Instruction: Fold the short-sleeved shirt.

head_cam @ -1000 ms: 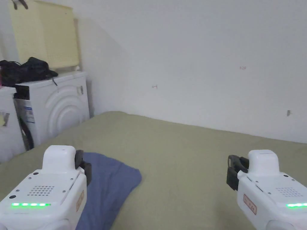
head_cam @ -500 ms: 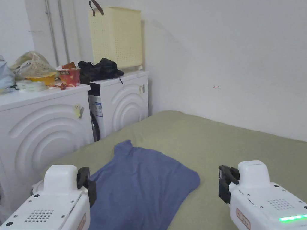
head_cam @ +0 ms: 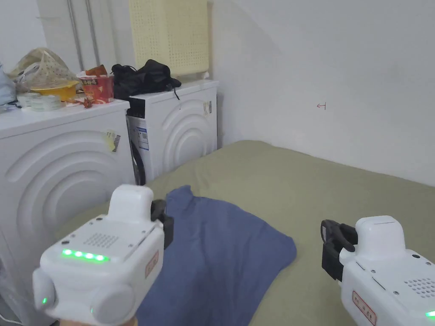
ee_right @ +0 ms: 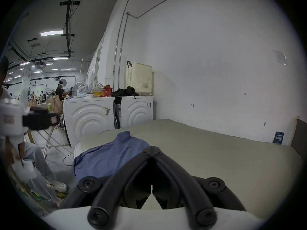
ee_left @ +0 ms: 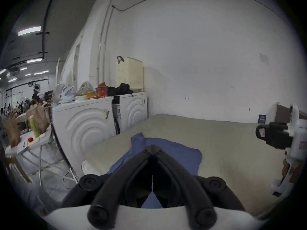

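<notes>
— Jaws first: how do they stand?

— Both pairs are closed tip to tip with nothing between them. The left gripper (ee_left: 152, 148) shows this in its own view, its tips meeting above the blue cloth without touching it. The right gripper (ee_right: 152, 149) shows the same in its view, its tips together over the green cover.

— Where is the short-sleeved shirt (head_cam: 221, 250)?

— It lies as a blue bundle on the olive-green bed (head_cam: 323, 191), near the bed's left edge, with one narrow end pointing toward the washing machines (head_cam: 178, 123). In the head view the left gripper (head_cam: 163, 223) hangs over the shirt's left side and the right gripper (head_cam: 333, 250) is well apart from it, over bare cover to the right.

— What stands behind?

— Two white washing machines stand side by side against the wall. A cream laundry basket (head_cam: 172, 34) and a dark heap of cloth (head_cam: 144, 78) sit on the farther one. Packets and bowls crowd the nearer one.
</notes>
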{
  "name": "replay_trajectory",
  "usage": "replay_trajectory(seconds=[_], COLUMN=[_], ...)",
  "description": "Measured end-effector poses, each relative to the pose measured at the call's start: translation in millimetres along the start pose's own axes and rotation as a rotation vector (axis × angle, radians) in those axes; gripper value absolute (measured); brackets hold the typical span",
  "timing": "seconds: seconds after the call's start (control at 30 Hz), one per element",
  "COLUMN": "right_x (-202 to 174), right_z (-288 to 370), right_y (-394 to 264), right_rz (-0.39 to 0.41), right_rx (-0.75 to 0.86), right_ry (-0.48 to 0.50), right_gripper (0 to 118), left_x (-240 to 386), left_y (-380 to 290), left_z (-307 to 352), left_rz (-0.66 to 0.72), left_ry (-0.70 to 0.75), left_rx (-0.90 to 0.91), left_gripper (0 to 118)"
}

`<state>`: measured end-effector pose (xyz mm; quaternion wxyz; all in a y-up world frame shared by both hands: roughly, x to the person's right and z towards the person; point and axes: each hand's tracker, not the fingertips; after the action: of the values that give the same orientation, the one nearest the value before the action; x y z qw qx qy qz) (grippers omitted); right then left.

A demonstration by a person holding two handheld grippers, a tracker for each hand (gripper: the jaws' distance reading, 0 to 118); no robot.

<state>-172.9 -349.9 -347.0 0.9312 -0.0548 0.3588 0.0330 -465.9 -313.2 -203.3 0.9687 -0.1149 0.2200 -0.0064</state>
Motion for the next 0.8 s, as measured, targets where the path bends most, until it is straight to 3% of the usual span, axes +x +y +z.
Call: replay_trajectory(seconds=[0.17,0.33,0.43,0.6,0.63,0.67,0.7,0.73,0.8], right_x=[11,37,57,84,89,92,95,97,99], right_z=[-32,-52,-49,-48,-50,-51,-51,-52,-52], right_y=[-14,-32,-42,-59,-62,-66,-69,-72,-76], right_rz=[-0.009,-0.013,-0.004,0.014,-0.003,-0.016,-0.023,-0.028,-0.026], right_rx=[-0.026,-0.073,-0.084,-0.133,-0.147,-0.158,-0.165,-0.167,-0.168], right_ry=[-0.008,-0.047,-0.079,-0.131,-0.135,-0.144,-0.152,-0.155,-0.161], right_gripper=[0,0,0,0,0,0,0,0,0], left_x=[8,28,54,81,86,90,91,93,93], left_y=[51,70,49,-15,-28,-38,-47,-58,-68], left_z=[-116,-252,-305,-352,-358,-361,-361,-362,-362], left_rz=[-0.105,-0.013,-0.144,-0.077,-0.063,-0.077,-0.084,-0.1,-0.092], left_ry=[-0.154,-0.481,-0.427,-0.44,-0.422,-0.401,-0.41,-0.423,-0.428], left_rx=[-0.143,-0.57,-0.766,-0.978,-1.006,-1.026,-1.026,-1.046,-1.053], left_gripper=[0,0,0,1,17,53,108,118,118])
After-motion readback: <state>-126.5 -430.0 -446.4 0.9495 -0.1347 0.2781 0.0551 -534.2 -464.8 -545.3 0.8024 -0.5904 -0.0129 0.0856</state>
